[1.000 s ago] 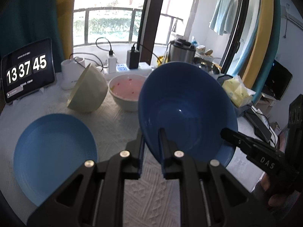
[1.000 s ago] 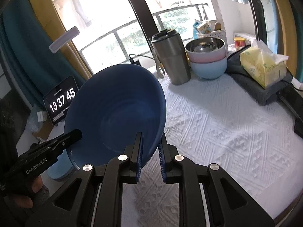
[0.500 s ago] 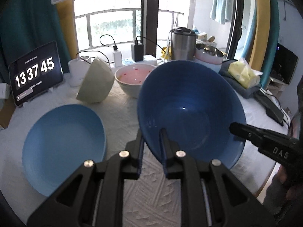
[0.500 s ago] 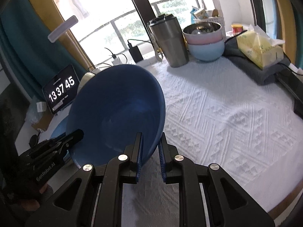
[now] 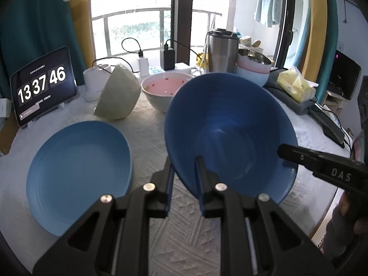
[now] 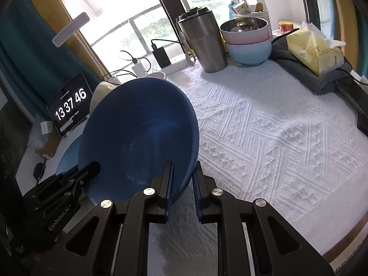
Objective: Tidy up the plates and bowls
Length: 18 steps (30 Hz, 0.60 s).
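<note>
A dark blue bowl (image 5: 230,133) is held tilted above the white tablecloth, its hollow facing both cameras. My left gripper (image 5: 185,172) is shut on its near rim, one finger inside and one outside. My right gripper (image 6: 182,177) is shut on the opposite rim of the same bowl (image 6: 138,138). Each gripper's tip shows in the other's view, at the bowl's far edge. A light blue plate (image 5: 78,174) lies flat to the left. Behind it a pale green bowl (image 5: 117,96) leans on its side beside a bowl with a pink inside (image 5: 165,92).
A tablet clock (image 5: 43,87) stands at the back left. A steel tumbler (image 6: 202,41), stacked bowls (image 6: 248,41) and a yellow tissue pack (image 6: 315,50) on a grey cloth line the back right. Chargers and cables sit by the window. The table edge (image 6: 345,241) curves near right.
The dark blue bowl, still held by both grippers, has come down a little toward the cloth and sits flatter. The clock has ticked from 45 to 46.
</note>
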Motion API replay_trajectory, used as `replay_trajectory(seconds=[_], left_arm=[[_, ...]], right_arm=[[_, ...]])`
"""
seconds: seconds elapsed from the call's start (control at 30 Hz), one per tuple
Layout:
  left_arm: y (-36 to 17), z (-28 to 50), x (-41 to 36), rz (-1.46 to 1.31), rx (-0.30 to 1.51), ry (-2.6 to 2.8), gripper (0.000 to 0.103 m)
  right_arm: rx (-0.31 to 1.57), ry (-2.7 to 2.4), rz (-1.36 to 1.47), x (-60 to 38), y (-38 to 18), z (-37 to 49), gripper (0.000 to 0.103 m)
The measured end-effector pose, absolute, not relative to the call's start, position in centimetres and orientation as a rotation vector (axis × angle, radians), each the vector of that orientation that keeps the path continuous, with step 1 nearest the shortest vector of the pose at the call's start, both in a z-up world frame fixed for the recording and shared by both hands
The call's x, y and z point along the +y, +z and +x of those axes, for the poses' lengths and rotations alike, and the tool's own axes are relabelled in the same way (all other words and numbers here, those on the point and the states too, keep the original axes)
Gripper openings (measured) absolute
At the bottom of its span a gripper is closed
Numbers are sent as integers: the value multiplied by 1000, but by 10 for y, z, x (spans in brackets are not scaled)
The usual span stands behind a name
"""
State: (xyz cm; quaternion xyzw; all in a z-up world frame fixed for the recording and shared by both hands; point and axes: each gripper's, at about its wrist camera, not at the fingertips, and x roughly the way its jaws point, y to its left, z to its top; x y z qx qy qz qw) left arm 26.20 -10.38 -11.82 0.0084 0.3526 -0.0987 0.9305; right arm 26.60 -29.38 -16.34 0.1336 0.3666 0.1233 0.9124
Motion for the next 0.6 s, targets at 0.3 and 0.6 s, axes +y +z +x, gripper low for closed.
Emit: replay_trajectory(seconds=[0.3, 0.6], left_arm=[[-113, 257, -99, 11, 708, -216, 19], [-102, 250, -91, 2, 673, -205, 21]], right_arm=[[765, 232, 289, -294, -160, 267, 22], [726, 206, 280, -295, -149, 262, 25]])
